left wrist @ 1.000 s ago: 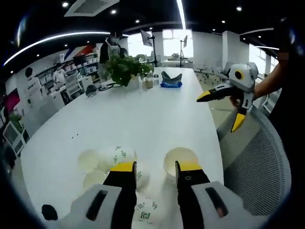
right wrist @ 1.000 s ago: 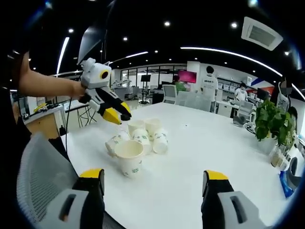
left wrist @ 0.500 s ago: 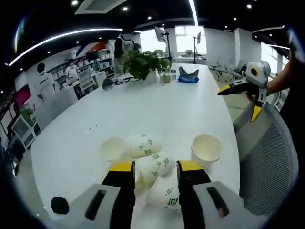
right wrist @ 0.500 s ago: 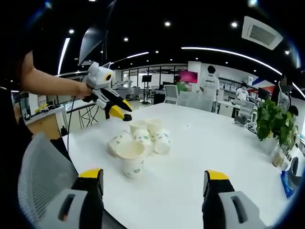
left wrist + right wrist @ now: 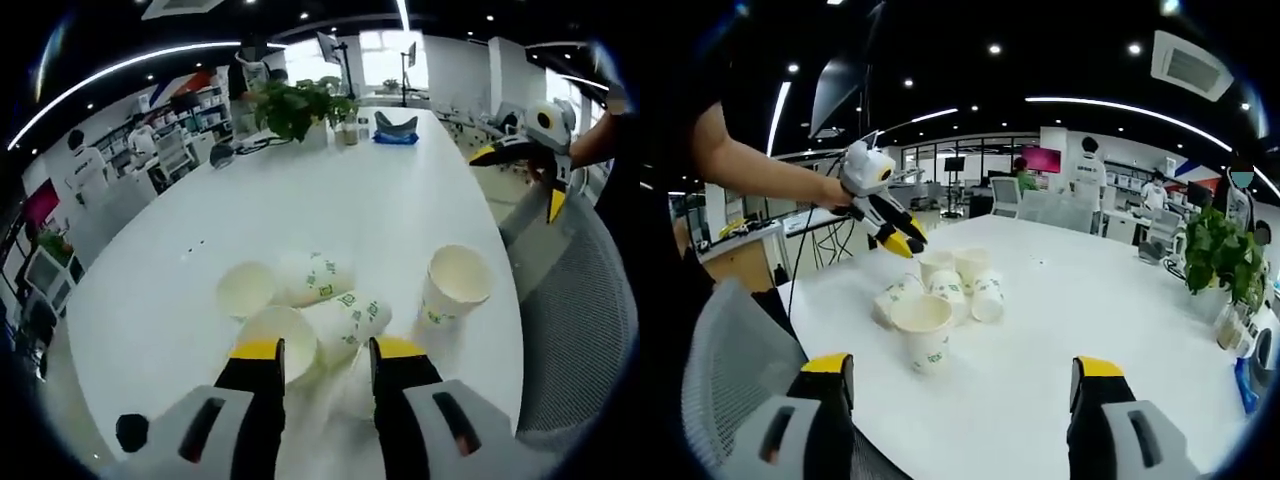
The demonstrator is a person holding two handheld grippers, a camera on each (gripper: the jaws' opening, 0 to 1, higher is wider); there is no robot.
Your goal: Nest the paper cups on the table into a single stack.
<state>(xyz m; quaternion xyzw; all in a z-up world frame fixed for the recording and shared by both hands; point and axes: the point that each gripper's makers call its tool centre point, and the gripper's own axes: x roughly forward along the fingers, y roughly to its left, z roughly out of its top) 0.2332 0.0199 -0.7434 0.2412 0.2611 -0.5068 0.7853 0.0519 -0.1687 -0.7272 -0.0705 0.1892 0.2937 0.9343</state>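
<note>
Several white paper cups with green print lie in a cluster on the white table (image 5: 350, 180). One cup (image 5: 455, 285) stands upright at the right, apart from the rest. Two lying cups (image 5: 320, 278) point their mouths left, and another open mouth (image 5: 275, 335) sits just past my left gripper (image 5: 328, 350), which is open above the near cups. In the right gripper view the upright cup (image 5: 925, 330) stands in front of the cluster (image 5: 955, 280), and the left gripper (image 5: 906, 240) hovers over the cluster's far left. My right gripper (image 5: 962, 367) is open, well short of the cups, and is also visible as the right gripper (image 5: 520, 180) off the table's edge.
A potted plant (image 5: 295, 105) and a blue object (image 5: 395, 125) stand at the table's far end. A grey mesh chair (image 5: 580, 300) sits by the table's edge near the upright cup, seen as the chair (image 5: 730, 350) too. People stand among desks in the background.
My left gripper has risen and moved over the cluster, closer to the cups in the right gripper view. The cups lie as before. The right gripper has barely moved.
</note>
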